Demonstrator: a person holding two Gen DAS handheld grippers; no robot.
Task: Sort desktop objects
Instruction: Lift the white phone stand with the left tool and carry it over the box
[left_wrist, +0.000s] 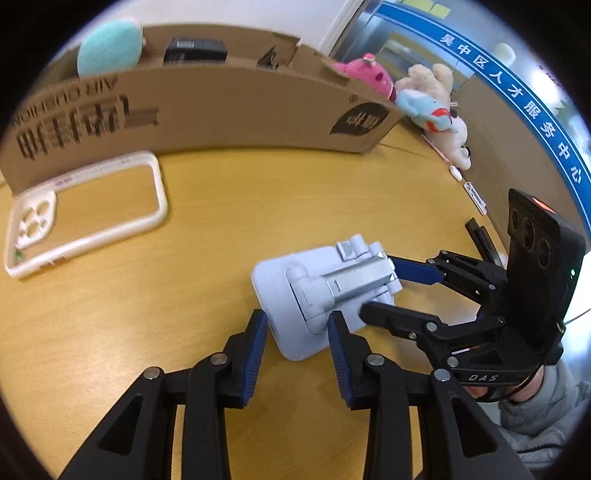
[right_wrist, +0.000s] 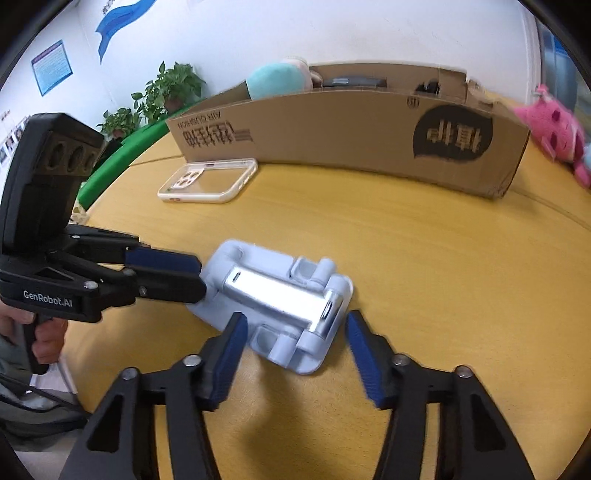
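Note:
A pale blue folded phone stand with a silver arm lies flat on the wooden table; it also shows in the right wrist view. My left gripper is open with its fingers on either side of the stand's near corner; it shows in the right wrist view from the left. My right gripper is open, fingers straddling the stand's near end; it shows in the left wrist view reaching in from the right. A clear phone case lies at the left, also in the right wrist view.
A long cardboard box stands across the back of the table, holding a teal plush and dark items. Pink and cream plush toys sit at the back right by the wall. The box shows in the right wrist view.

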